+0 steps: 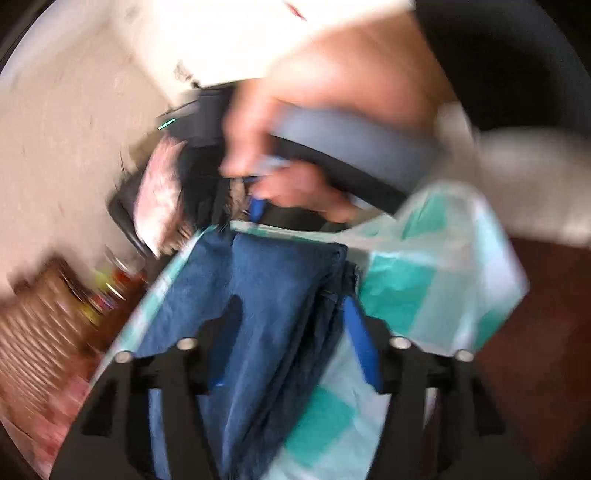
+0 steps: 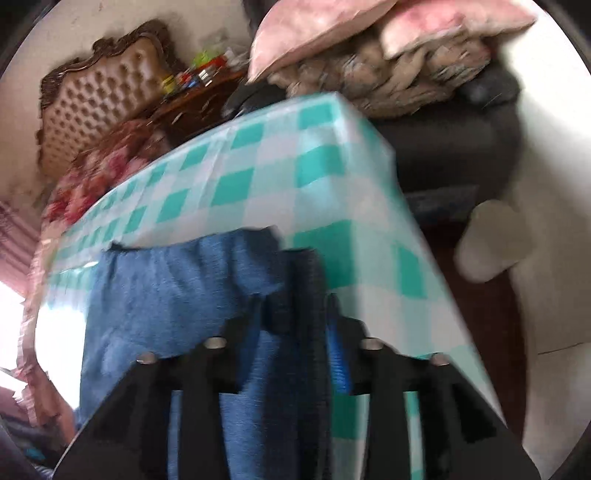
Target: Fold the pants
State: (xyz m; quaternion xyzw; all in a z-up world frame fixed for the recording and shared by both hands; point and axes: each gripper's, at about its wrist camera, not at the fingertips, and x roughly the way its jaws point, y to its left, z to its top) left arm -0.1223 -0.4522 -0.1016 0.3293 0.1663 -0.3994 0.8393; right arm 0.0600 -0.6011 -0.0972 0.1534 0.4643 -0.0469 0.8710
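Left wrist view — left tool (image 1: 291, 321) spread apart over blue pants (image 1: 273, 280); right tool (image 2: 291, 332) parted, pants between.

The pants (image 1: 273, 295) are a deep denim blue, lying on a tablecloth (image 2: 280, 177) checked in teal and white squares. The gripper fingers (image 1: 364, 339) at the bottom of the frame are black with bright blue pads. In the upper left of the right wrist view, a headboard (image 2: 99, 88) shows tan tufted padding inside a dark brown carved frame; the pillows (image 2: 317, 33) at the top are mottled pink and white, and the armchair (image 2: 454, 140) beneath them is dark grey.
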